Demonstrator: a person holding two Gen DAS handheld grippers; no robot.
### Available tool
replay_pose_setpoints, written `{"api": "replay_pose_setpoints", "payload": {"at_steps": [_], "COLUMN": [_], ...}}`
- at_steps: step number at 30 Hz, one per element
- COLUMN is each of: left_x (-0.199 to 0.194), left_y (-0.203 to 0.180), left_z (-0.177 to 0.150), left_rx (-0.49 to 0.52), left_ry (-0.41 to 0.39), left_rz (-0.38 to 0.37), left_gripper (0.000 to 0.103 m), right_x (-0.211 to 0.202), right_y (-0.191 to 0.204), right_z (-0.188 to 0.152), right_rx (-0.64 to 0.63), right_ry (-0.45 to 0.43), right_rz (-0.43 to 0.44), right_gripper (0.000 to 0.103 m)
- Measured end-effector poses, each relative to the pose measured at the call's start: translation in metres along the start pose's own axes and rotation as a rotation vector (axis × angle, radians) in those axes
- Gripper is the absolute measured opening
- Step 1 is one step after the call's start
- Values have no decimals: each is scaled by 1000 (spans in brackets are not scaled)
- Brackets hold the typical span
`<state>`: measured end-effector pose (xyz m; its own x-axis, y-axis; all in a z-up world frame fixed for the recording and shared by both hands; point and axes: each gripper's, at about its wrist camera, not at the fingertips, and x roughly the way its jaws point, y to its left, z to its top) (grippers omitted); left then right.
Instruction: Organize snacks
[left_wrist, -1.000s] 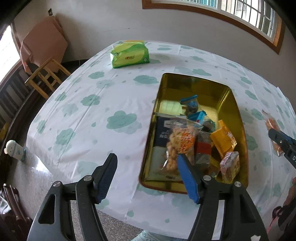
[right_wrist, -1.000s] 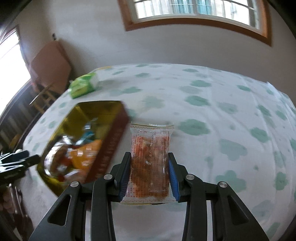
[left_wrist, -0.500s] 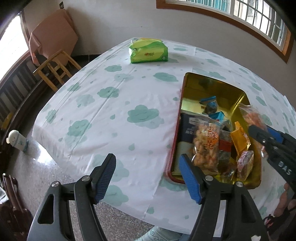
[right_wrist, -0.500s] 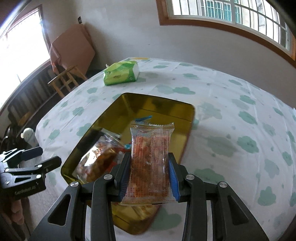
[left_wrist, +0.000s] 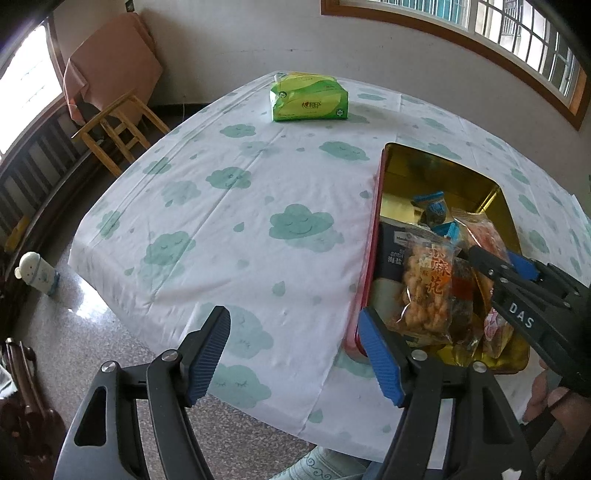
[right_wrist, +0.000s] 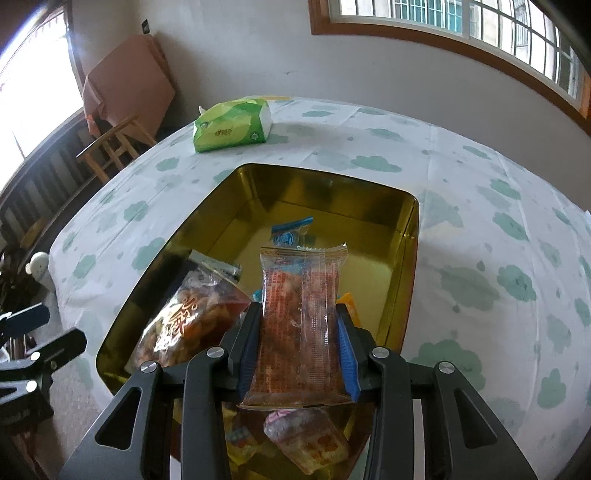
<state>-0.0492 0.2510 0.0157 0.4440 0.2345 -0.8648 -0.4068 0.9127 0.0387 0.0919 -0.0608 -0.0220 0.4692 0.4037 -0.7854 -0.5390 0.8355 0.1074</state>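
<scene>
step: drop snack into tin | right gripper (right_wrist: 300, 345) clamps the orange snack packet (right_wrist: 301, 325) above the gold tin (right_wrist: 413, 221), near end | left gripper (left_wrist: 293, 350) wide, empty, left of tin | advice: lower toward bare far floor before releasing

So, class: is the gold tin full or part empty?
Part empty: the tin's far end shows bare gold floor; snack packs crowd the near end.

We see bright daylight from window (right_wrist: 461, 26) top right; second window (left_wrist: 26, 92) left blown out white. Glare on gold tin (right_wrist: 314, 192) walls, sheen on floor (left_wrist: 92, 306). Strong fisheye bending, dark corners. Both views sharp.
</scene>
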Motion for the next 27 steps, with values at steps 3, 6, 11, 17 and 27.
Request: {"api": "replay_pose_setpoints", "payload": {"at_steps": [3, 6, 11, 17, 27], "left_x": [0, -3, -10, -19, -36], "left_y": [-1, -3, -9, -18, -38], "left_z": [0, -2, -4, -7, -15], "left_rx": [2, 7, 17, 32, 76], "left_ry": [0, -2, -13, -26, -55], "left_rz": [0, -4, -6, -10, -12], "left_gripper": [70, 70, 70, 71, 71], "right_x": [0, -5, -28, -59, -78], "right_y": [1, 1, 1, -5, -7], "right_z": [-2, -4, -9, -23, -51], "right_rx": [-10, -24, -30, -32, -87], "right_ry": [-9, -16, -65, -94, -93], "right_rz": [-2, 8, 13, -16, -61], "right_gripper": [42, 59, 80, 96, 97]}}
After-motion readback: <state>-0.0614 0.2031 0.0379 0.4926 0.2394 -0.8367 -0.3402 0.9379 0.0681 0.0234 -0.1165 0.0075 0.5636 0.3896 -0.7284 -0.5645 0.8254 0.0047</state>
